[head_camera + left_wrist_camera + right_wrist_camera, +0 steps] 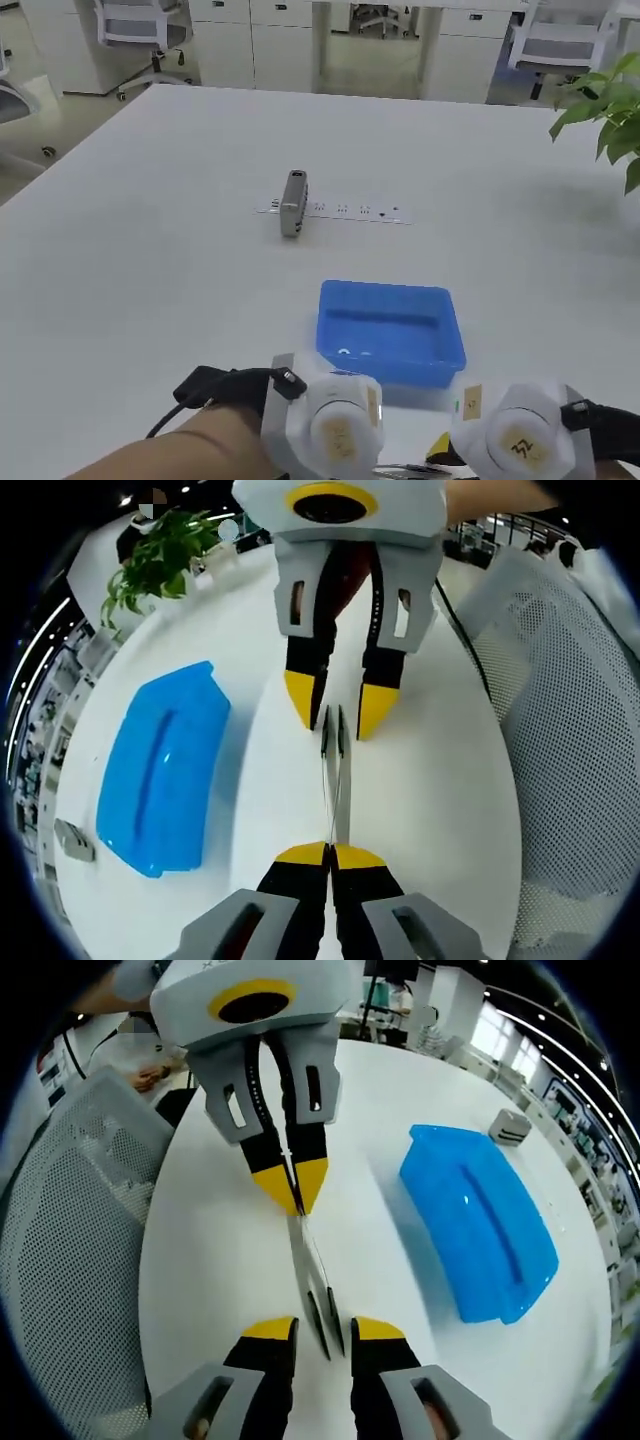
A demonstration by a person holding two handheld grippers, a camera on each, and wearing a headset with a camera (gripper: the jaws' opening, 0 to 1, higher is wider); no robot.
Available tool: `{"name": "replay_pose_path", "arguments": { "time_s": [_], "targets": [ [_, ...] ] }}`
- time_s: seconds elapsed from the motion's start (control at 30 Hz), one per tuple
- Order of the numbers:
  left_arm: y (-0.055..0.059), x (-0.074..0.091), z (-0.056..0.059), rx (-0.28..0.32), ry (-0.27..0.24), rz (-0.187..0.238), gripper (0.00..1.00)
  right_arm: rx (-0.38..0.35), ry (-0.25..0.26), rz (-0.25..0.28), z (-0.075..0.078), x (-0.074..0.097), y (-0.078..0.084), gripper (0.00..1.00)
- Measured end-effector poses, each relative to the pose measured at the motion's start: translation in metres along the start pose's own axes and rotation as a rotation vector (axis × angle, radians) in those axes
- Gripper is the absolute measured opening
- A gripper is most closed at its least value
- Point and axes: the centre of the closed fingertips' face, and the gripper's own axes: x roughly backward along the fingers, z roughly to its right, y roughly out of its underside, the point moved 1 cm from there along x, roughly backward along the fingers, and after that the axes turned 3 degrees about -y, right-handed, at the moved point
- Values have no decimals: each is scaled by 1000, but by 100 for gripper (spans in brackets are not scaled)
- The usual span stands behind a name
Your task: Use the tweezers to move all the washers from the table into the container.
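– Fingers (300, 856) on the left, how are they sitting?

– I'm seeing them pressing together on the narrow end of the tweezers (332, 770), so the left gripper (330, 855) is pinching it tight. The tweezers are stretching straight across to the right gripper (324, 1332), with the white counter (150, 260) beneath and a mesh chair back (560, 730) just off the counter's edge.

– And that one?

– Its fingers (270, 1330) are standing apart, straddling the tweezers' two splayed arms. I'm seeing a gap on each side, so it isn't gripping anything.

– Where is everything lying, left to right?

– In the head view both grippers are hanging at the near edge, facing each other. Further out, a small grey block (293, 203) is sitting on a flat white strip (350, 211) near the middle of the counter. The blue container (386, 290) is resting just beyond the grippers, between them and the block. Two pale specks (347, 352) are showing on its floor by the near wall, too small for me to call washers. A green plant (605, 110) is leaning in at the far right edge.
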Motion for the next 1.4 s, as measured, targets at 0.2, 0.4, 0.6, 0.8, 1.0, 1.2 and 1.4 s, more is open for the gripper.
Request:
{"name": "replay_pose_path", "arguments": {
  "time_s": [0.2, 0.4, 0.6, 0.8, 1.0, 1.2, 1.4],
  "targets": [
    [0, 0, 0, 59, 11, -21, 0, -164, 46, 109, -3, 22, -7, 28],
    [0, 1, 1, 101, -15, -22, 0, -371, 142, 262, -6, 52, -21, 39],
    [3, 5, 0, 288, -59, 4, 15, -532, 289, 389, -9, 82, -17, 54],
    [-6, 25, 2, 515, -100, 145, 32, -582, 365, 443, -12, 106, -8, 67],
    [-15, 64, 2, 723, -147, 310, 47, -612, 407, 478, -16, 114, -3, 78],
    [-6, 91, 4, 838, -233, 374, 68, -621, 438, 509, -19, 119, -4, 85],
    [8, 114, 12, 958, -305, 417, 87, -615, 457, 520, -19, 123, -3, 89]
  ]
}}
